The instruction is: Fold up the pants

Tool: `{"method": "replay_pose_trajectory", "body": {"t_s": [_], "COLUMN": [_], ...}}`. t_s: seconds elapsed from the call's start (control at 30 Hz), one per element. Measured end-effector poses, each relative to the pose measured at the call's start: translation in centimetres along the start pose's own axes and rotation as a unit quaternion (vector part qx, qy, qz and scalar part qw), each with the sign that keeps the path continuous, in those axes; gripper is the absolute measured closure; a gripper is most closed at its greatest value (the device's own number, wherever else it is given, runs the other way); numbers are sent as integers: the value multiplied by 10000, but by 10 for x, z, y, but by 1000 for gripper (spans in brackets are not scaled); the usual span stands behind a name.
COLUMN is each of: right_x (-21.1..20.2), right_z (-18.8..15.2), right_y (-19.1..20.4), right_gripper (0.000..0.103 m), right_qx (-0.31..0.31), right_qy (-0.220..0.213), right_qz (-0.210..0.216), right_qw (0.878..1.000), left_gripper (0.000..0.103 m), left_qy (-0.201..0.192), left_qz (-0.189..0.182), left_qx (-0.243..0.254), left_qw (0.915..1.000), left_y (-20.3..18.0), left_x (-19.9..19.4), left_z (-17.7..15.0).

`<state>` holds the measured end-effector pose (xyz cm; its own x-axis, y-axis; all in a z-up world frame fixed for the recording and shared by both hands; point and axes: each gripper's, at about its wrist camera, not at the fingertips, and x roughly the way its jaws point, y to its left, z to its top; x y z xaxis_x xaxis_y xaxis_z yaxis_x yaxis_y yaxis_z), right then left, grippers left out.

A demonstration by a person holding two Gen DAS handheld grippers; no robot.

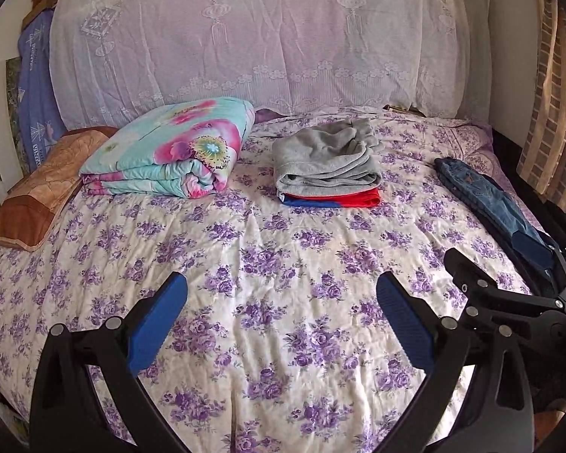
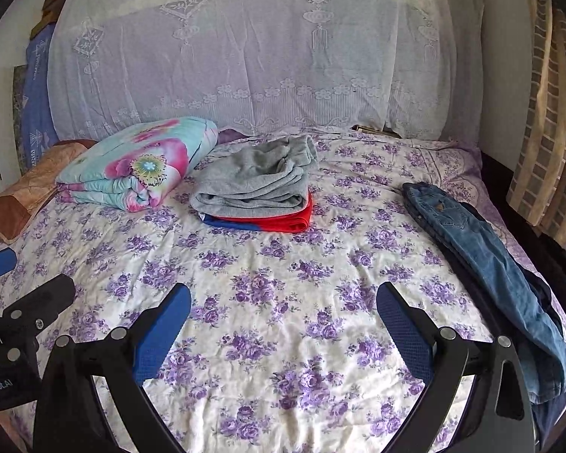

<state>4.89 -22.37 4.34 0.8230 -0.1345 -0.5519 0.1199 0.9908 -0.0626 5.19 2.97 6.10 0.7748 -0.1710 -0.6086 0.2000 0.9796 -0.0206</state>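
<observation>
Blue jeans (image 2: 486,260) lie stretched along the bed's right edge, on top of a dark garment; they also show in the left wrist view (image 1: 483,192). Folded grey pants (image 1: 326,164) sit on a folded red and blue garment (image 1: 336,200) in the middle of the bed, also in the right wrist view (image 2: 256,181). My left gripper (image 1: 282,296) is open and empty above the bedspread. My right gripper (image 2: 283,304) is open and empty, to the left of the jeans. The two grippers hover side by side near the bed's front.
A folded floral quilt (image 1: 169,151) lies at the back left, a brown pillow (image 1: 45,188) beside it. The purple-flowered bedspread (image 1: 275,256) covers the bed. A lace cover (image 1: 253,37) drapes the headboard. A striped curtain (image 2: 547,132) hangs at the right.
</observation>
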Motion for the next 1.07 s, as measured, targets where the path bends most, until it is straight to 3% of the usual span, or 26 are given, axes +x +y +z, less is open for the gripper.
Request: {"method": "replay_pose_trajectory", "body": {"t_s": [1.07], "right_x": [-2], "right_z": [-3], "right_y": [7], "right_gripper": [4], "right_qx": [-48], "right_qy": [42], "right_qz": [14], "right_qw": [10000], "left_gripper": [5], "left_qy": [109], "left_qz": [14], "left_qx": [47], "left_qw": [9999], "left_y": [1], "left_x": [5], "left_z": [-3]}}
